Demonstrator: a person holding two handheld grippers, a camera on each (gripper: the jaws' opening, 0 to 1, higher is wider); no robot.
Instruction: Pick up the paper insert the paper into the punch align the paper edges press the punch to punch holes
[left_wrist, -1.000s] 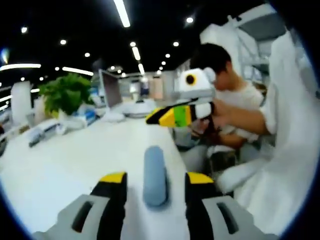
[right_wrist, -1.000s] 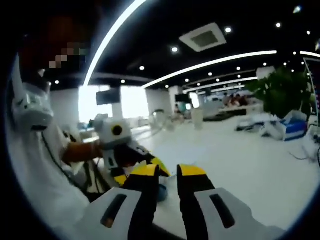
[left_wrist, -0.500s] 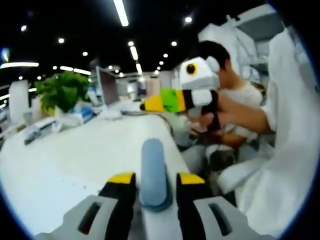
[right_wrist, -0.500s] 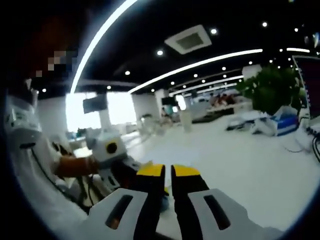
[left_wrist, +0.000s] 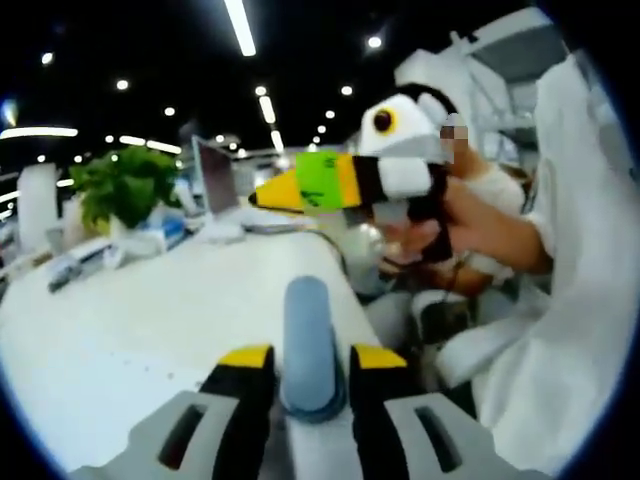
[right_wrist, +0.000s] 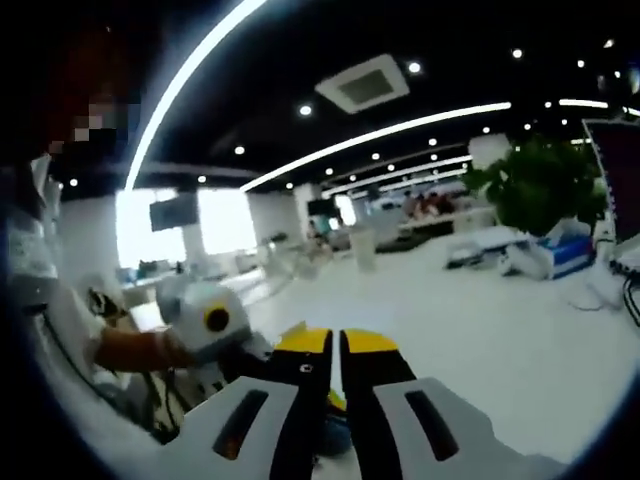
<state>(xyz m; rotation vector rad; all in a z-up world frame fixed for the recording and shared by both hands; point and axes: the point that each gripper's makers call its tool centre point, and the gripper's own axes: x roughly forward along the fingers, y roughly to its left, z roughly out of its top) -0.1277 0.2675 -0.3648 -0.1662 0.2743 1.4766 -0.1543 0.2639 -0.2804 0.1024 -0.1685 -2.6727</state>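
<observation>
Your bench (left_wrist: 150, 310) lies open leftward; the plant (left_wrist: 125, 185) and laptop (left_wrist: 222, 177) block its far edge.

The right gripper (right_wrist: 334, 340) holds its yellow-tipped jaws almost together above the white table (right_wrist: 470, 330), with the left gripper (right_wrist: 215, 325) at lower left and a potted plant (right_wrist: 540, 185) beyond.

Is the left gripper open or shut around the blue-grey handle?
Shut on it: the left gripper fingers press against both sides of the blue-grey handle.
</observation>
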